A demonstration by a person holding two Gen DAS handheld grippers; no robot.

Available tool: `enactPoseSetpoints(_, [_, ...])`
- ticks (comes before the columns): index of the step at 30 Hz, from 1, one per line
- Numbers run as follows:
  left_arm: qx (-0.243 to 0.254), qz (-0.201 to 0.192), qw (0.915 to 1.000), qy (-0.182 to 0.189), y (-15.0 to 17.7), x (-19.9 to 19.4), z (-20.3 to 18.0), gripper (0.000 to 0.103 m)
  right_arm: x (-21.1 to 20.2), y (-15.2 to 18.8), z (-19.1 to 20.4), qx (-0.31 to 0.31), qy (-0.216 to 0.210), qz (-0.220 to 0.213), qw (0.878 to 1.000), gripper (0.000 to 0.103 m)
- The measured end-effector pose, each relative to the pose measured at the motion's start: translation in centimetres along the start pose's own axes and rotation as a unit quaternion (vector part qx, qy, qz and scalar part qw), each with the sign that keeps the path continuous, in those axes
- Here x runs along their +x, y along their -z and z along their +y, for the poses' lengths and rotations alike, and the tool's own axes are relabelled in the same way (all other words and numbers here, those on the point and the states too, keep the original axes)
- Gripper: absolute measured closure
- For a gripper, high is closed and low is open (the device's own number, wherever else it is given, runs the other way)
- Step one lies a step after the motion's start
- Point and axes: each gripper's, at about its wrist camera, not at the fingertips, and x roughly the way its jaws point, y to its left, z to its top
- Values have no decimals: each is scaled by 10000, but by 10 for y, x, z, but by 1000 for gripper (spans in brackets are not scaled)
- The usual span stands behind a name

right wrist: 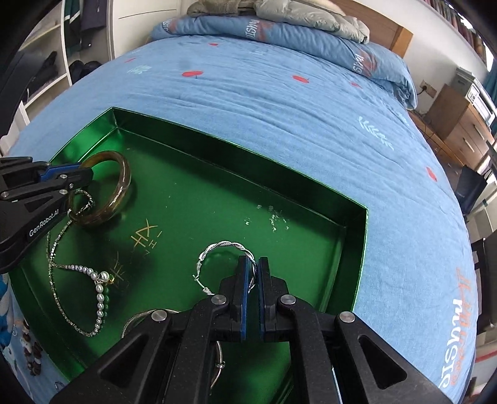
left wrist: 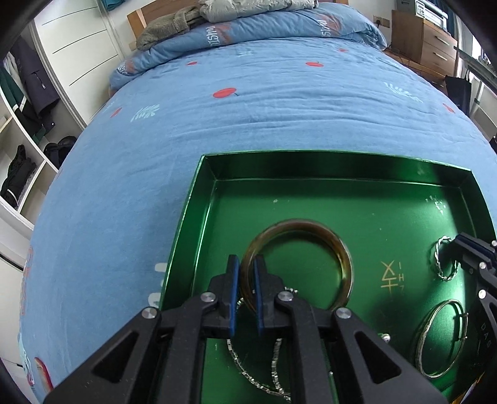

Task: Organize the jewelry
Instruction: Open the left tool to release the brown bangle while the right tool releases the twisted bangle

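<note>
A shiny green tray [left wrist: 192,217] lies on the bed and holds the jewelry. My left gripper [left wrist: 246,264] is shut on the near rim of an amber bangle [left wrist: 341,258], whose far side rests on the tray floor. The right wrist view shows this gripper [right wrist: 84,172] and the bangle [right wrist: 124,183] at the tray's [right wrist: 217,136] left end. My right gripper [right wrist: 254,264] is shut on a twisted silver hoop [right wrist: 217,245], low over the tray's right part. A silver chain with pearls [right wrist: 99,279] lies between them, its upper end at the bangle.
A plain silver ring bangle [left wrist: 425,335] lies in the tray's near part, partly under the right gripper. Dark beads [right wrist: 34,360] lie on the blue sheet [left wrist: 248,108] beside the tray. A folded duvet [left wrist: 248,28] lies at the head of the bed, with a wardrobe left and a wooden dresser [left wrist: 435,46] right.
</note>
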Motion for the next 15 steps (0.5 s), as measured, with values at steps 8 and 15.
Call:
enactPoseSetpoints(8, [-283, -392, 9979, 433, -9, -53, 29, 94, -52, -2, -16, 360, -142, -423, 9984, 74])
enactPoseSetpoints(15, [-591, -1230, 9891, 556, -6, -167, 74, 94, -180, 13, -25, 560, -269, -1458, 9874, 70])
